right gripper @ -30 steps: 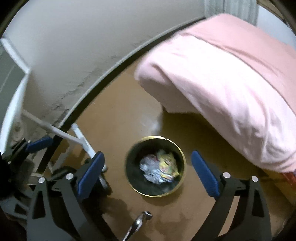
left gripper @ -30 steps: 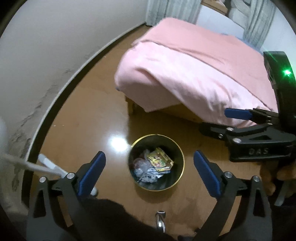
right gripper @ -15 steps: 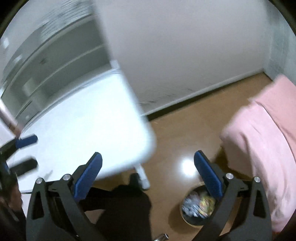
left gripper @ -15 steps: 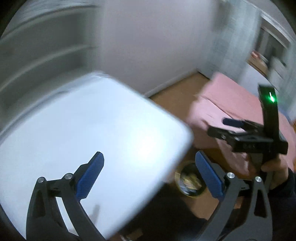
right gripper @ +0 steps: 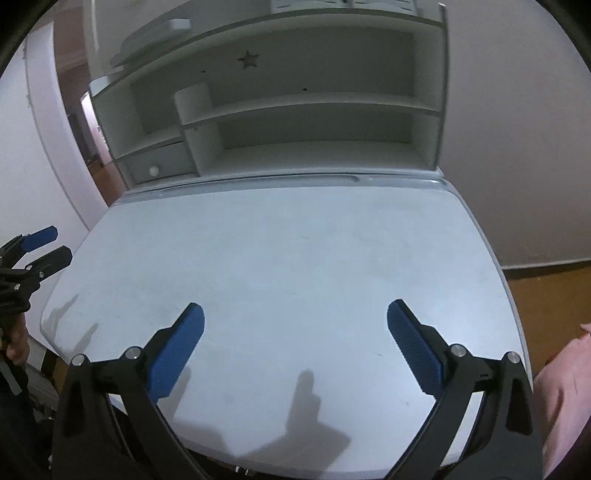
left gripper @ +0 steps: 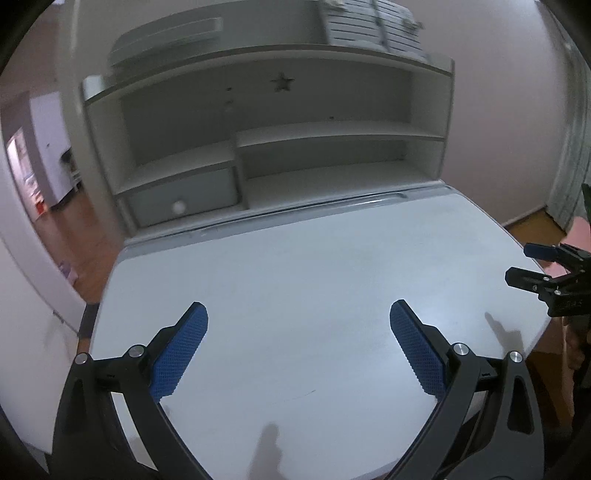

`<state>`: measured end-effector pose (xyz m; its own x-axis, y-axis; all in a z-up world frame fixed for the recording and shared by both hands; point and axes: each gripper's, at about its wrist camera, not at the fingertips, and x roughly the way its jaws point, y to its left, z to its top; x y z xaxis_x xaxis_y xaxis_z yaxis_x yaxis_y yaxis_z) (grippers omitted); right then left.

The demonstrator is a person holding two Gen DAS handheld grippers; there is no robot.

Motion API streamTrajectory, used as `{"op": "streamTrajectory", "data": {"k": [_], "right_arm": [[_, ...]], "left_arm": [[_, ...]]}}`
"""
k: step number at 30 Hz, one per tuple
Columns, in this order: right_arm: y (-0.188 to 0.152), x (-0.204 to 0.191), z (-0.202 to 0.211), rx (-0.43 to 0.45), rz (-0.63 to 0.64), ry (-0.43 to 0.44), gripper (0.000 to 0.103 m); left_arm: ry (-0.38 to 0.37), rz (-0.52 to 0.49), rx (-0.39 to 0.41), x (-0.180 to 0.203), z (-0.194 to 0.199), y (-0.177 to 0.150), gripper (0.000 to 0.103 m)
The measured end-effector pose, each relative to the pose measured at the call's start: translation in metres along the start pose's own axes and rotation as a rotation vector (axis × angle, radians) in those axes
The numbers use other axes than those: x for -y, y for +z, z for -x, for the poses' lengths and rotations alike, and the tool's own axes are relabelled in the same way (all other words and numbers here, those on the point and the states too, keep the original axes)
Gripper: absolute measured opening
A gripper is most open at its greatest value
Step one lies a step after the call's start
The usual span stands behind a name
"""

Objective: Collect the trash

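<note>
Both grippers, left [left gripper: 298, 347] and right [right gripper: 294, 345], spread wide, empty, held level above bare desk [left gripper: 295, 266], likely scanning for litter. No trash on desktop or shelves [right gripper: 314, 105]. Bin out of view.

Pink bedding [right gripper: 565, 387] cut by edge — shelf top [left gripper: 369, 22] blurred.

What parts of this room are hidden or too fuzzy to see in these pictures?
- Left wrist view: white boxes atop the shelf unit, blurred and cut by the edge.
- Both views: inside the closed drawer.
- Right wrist view: left gripper cut off at the edge.
- Under the desk: hidden by its top.
</note>
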<state>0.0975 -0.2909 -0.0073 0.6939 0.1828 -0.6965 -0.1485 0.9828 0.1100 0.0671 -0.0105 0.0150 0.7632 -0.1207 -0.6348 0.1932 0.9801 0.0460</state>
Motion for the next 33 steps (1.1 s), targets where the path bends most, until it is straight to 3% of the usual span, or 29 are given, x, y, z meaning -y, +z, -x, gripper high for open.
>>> {"op": "streamTrajectory", "data": {"k": [4,33], "right_arm": [[-0.003,-0.012,-0.005,0.01,0.014,-0.023,0.096],[-0.013,-0.012,0.003,0.019,0.018,-0.048,0.096]], "left_arm": [[0.009,0.058,-0.007,-0.01,0.001,-0.009,0.096],[0.023,0.111,-0.014,-0.022,0.005,-0.018,0.096]]}}
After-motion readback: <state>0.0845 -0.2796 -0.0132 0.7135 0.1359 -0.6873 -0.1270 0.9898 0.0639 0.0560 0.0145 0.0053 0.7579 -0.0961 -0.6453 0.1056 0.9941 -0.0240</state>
